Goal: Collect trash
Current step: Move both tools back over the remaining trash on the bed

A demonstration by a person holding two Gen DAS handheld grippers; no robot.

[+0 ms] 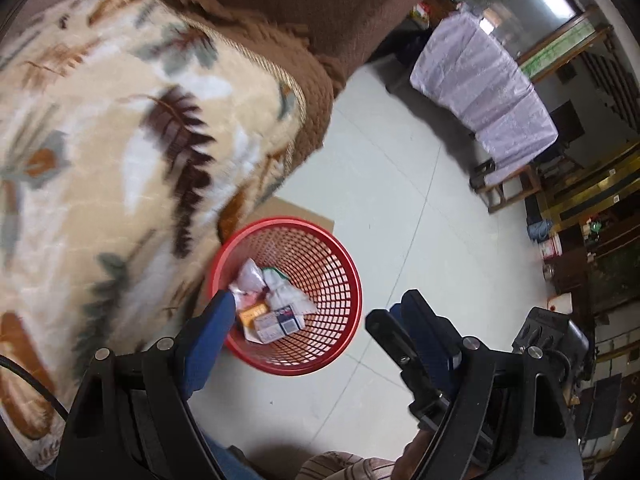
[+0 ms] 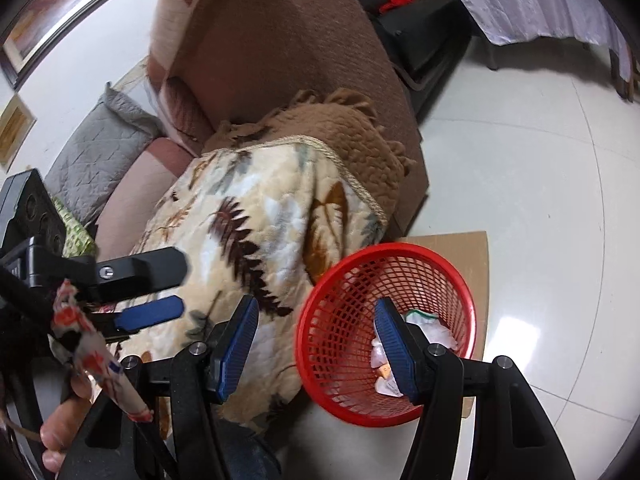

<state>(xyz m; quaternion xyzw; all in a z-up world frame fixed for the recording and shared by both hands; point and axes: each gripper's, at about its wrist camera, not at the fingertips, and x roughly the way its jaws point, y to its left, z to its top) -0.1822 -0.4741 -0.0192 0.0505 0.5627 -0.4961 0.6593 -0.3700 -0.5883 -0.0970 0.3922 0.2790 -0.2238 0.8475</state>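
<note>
Trash (image 1: 272, 312), crumpled paper and small printed cartons, lies heaped at the bottom of the red mesh basket (image 1: 336, 264), not in either pair of tongs.

The left gripper (image 1: 316, 300) stands wide open and empty. The basket mouth lies straight ahead and below, between its fingers, and its left pad overlaps the near rim.

The right gripper (image 2: 316, 305) is likewise spread and empty. The basket sits off toward its right finger, so the left tongs are judged the better lined up.

A twisted white-and-red wrapper (image 2: 90, 344) runs slantwise at the lower left of the right wrist view, beside a hand (image 2: 60, 424). Whether the hand holds it cannot be told.

The leaf-patterned blanket (image 1: 120, 140) hangs against the basket's sofa-side rim and could foul a sideways approach. Flat cardboard (image 1: 304, 212) lies under the basket on the tiled floor (image 1: 400, 200). The open side is clear.
</note>
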